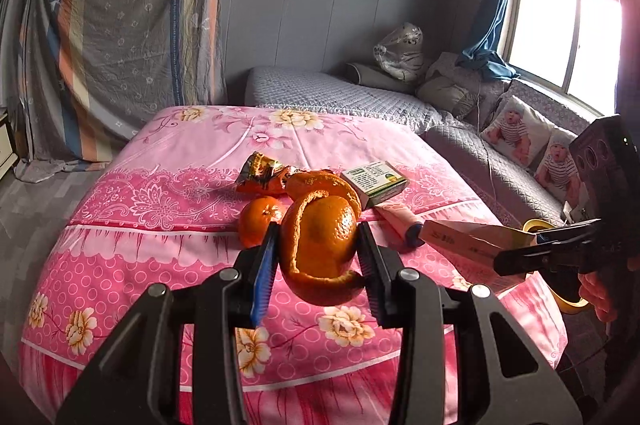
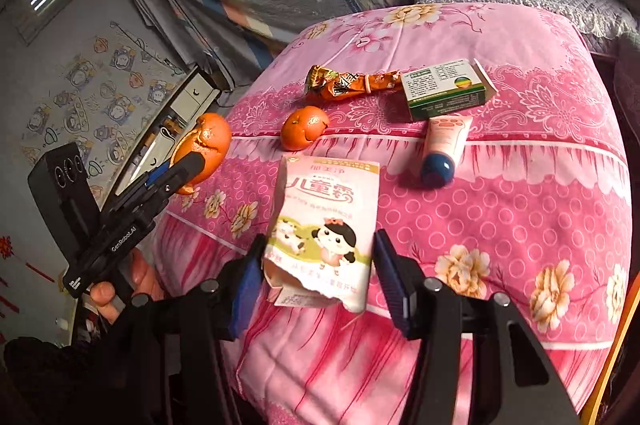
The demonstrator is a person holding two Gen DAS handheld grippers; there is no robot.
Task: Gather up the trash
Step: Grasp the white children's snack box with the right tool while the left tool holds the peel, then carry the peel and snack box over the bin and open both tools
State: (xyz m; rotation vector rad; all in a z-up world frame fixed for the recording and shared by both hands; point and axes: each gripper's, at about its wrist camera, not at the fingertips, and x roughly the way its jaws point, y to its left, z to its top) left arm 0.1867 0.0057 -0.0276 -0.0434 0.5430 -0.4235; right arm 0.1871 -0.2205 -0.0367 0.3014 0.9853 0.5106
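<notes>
My left gripper [image 1: 318, 237] is shut on a curled orange peel [image 1: 320, 249] and holds it in the air above the near part of the pink table. In the right wrist view the left gripper [image 2: 188, 165] and its peel [image 2: 208, 145] hang off the table's left side. My right gripper [image 2: 318, 245] is shut on a torn pink-and-white packet [image 2: 324, 221] with a cartoon girl, lifted off the cloth. The left wrist view shows the right gripper [image 1: 516, 257] at the right edge with that packet [image 1: 464, 241].
On the pink floral tablecloth [image 2: 520, 205] lie a small whole tangerine [image 2: 304, 133], an orange snack wrapper [image 2: 348, 85], a green-and-white box [image 2: 448, 89] and a pink tube with a blue cap [image 2: 444, 149]. A grey quilted sofa [image 1: 500, 165] runs behind and to the right.
</notes>
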